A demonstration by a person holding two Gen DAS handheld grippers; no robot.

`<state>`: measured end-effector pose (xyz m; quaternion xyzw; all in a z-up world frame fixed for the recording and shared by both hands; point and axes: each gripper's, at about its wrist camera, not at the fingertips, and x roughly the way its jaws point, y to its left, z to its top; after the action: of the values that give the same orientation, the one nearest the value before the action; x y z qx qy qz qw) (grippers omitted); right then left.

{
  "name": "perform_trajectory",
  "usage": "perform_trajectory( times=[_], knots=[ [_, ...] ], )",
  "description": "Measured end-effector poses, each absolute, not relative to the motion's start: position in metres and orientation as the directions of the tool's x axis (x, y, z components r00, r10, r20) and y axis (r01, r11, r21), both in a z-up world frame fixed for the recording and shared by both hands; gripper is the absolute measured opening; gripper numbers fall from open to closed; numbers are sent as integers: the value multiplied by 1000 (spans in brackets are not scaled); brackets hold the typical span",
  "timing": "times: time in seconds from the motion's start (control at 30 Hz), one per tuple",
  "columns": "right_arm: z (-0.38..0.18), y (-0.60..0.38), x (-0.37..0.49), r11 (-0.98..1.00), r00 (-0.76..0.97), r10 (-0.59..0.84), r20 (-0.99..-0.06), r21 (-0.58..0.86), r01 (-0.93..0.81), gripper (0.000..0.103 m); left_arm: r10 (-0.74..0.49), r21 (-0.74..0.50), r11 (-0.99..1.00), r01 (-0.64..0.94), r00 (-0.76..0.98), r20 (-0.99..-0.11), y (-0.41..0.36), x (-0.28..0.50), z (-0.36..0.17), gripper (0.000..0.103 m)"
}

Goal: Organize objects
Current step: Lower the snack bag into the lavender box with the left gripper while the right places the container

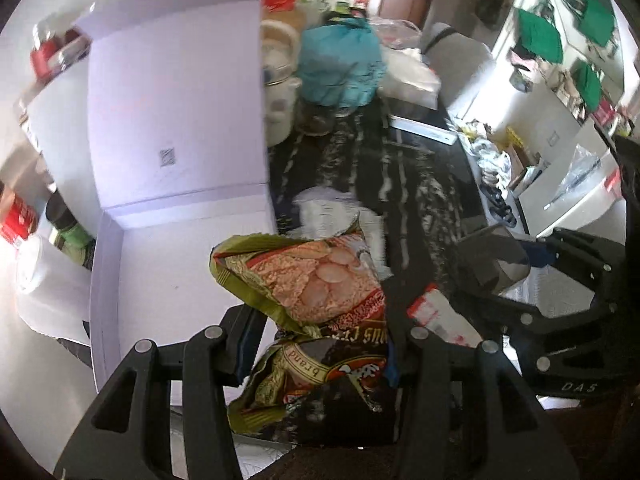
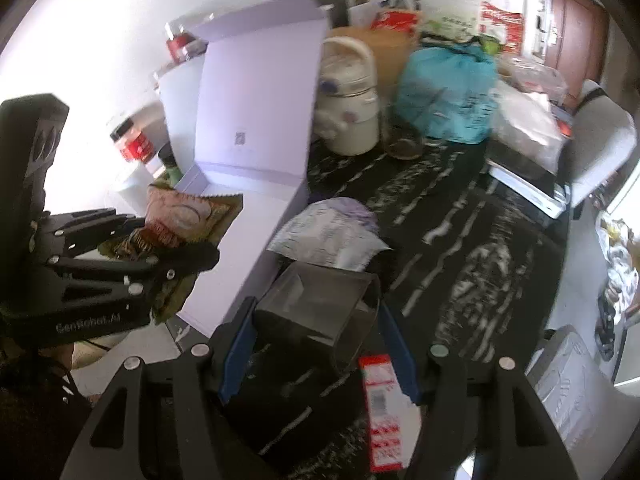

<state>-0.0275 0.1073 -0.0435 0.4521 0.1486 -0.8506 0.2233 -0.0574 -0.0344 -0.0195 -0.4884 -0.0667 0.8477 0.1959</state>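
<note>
Both grippers point steeply down over the dark marbled surface (image 2: 460, 248). The left gripper (image 1: 320, 344) has its jaws clamped on a crumpled snack bag (image 1: 316, 280), held at the edge of the open lilac box (image 1: 176, 120); the word "brand" reads on the bag. The right gripper (image 2: 316, 344) has its jaws clamped on a clear plastic box (image 2: 316, 308). Its neighbour's body reads "GenRobot.AI". A red-and-white labelled packet (image 2: 380, 408) lies just beside the right jaw.
</note>
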Motion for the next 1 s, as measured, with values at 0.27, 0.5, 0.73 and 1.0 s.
perform_trajectory(
  times=[0.27, 0.5, 0.73, 1.0],
  knots=[
    [-60, 57, -54, -818, -439, -264, -859, -42, 574, 62, 375, -317, -926, -205, -407, -833, -89, -98, -57, 46],
    [-72, 26, -78, -798, -425, -274, -862, -42, 601, 61, 361, -281, -926, -251, -375, -854, -108, -122, -79, 46],
    [-86, 3, -97, -790, -405, -274, -872, -36, 612, 61, 334, -246, -928, -280, -331, -883, -117, -147, -102, 46],
    [-102, -16, -117, -784, -380, -286, -880, -13, 620, 61, 293, -181, -920, -348, -302, -907, -130, -174, -124, 46]
  ],
)
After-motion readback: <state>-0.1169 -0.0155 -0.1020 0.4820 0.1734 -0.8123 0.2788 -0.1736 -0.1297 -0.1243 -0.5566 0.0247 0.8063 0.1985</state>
